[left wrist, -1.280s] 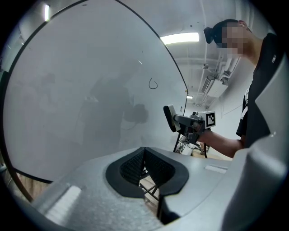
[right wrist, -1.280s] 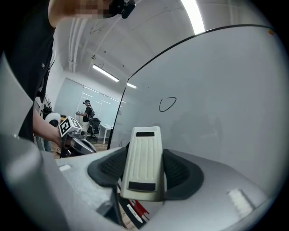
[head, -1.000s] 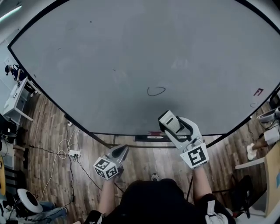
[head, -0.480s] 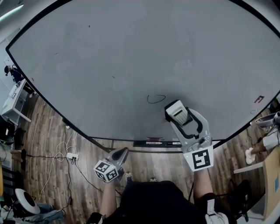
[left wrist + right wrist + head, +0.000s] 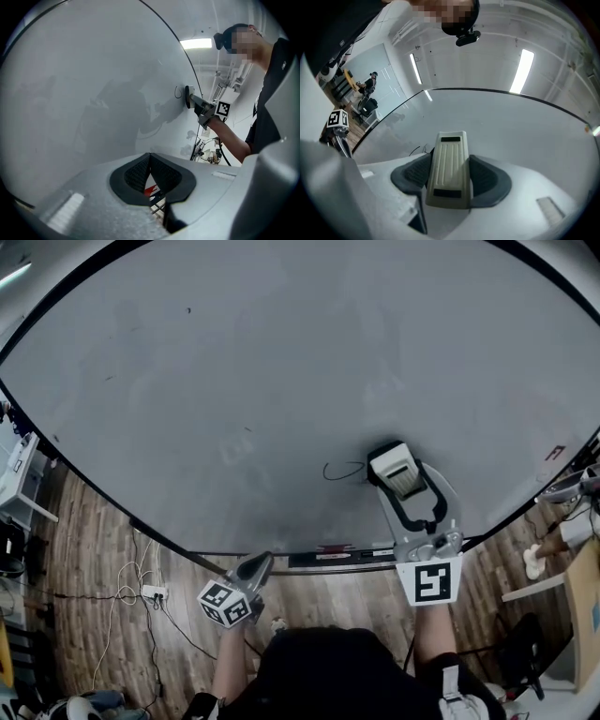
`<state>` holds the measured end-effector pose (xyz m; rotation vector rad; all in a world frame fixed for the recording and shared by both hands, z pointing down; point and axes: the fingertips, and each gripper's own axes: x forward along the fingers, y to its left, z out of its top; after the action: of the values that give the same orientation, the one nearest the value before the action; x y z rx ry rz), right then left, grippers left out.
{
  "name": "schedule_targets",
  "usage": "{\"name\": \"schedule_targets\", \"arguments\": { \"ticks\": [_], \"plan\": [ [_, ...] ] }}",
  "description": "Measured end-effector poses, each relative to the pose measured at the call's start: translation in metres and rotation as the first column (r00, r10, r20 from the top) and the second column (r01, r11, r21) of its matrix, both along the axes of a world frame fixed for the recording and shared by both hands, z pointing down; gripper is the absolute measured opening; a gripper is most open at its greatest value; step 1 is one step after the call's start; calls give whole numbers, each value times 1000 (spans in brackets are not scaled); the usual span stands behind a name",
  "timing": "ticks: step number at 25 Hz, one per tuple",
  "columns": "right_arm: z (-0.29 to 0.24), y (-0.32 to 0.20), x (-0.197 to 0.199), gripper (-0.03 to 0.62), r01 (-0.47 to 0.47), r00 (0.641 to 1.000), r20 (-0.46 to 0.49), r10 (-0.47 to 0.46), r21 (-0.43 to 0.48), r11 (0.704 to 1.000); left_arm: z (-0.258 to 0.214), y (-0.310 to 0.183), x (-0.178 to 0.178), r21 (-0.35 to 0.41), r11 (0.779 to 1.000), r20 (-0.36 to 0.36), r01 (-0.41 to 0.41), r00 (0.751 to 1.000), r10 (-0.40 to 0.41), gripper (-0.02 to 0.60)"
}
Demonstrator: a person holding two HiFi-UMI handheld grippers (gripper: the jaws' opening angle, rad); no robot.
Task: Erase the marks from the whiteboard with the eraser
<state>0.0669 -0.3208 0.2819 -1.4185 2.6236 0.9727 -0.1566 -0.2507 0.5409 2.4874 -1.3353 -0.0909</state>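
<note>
The right gripper (image 5: 395, 472) is clenched on the eraser (image 5: 392, 468), with its two jaws pressing the long sides of the pale body. The eraser's face is turned toward the whiteboard (image 5: 281, 352). It is low on the board, just to the right of the dark oval mark (image 5: 341, 470), and in the left gripper view it seems to touch the surface there. The left gripper (image 5: 255, 568) hangs low, under the board's lower edge. Its jaws are closed together with nothing between them. I judge the wipe over the oval is about to begin. If the eraser meets the board tilted, only one edge will rub and part of the line will remain or smear. Hard pressure could also turn the eraser between the jaws. The small red mark (image 5: 555, 438) far to the right is easy to forget.
</note>
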Motion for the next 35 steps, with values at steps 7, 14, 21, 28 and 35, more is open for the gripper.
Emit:
{"name": "schedule_targets", "arguments": {
  "ticks": [7,14,21,28,35],
  "plan": [
    [-2,-10,-2,256,-41,999,26,40,46,998,-4,-17,-1,0,999,22,-54,998,54,11],
    [1,-14,-4,256,-68,998,11,67,76,995,-4,-31,-9,-4,997,28,-78,997,78,11],
    [2,-15,-8,255,-69,996,59,65,75,995,-1,-38,-12,-14,993,6,-117,993,117,11],
    [8,-12,-29,255,-64,996,67,59,74,995,-1,-41,-13,-16,986,-20,-167,986,167,11],
    [32,-3,-79,255,-15,999,-37,17,72,997,0,-43,-19,-16,982,-25,-186,982,186,11]
  ]
}}
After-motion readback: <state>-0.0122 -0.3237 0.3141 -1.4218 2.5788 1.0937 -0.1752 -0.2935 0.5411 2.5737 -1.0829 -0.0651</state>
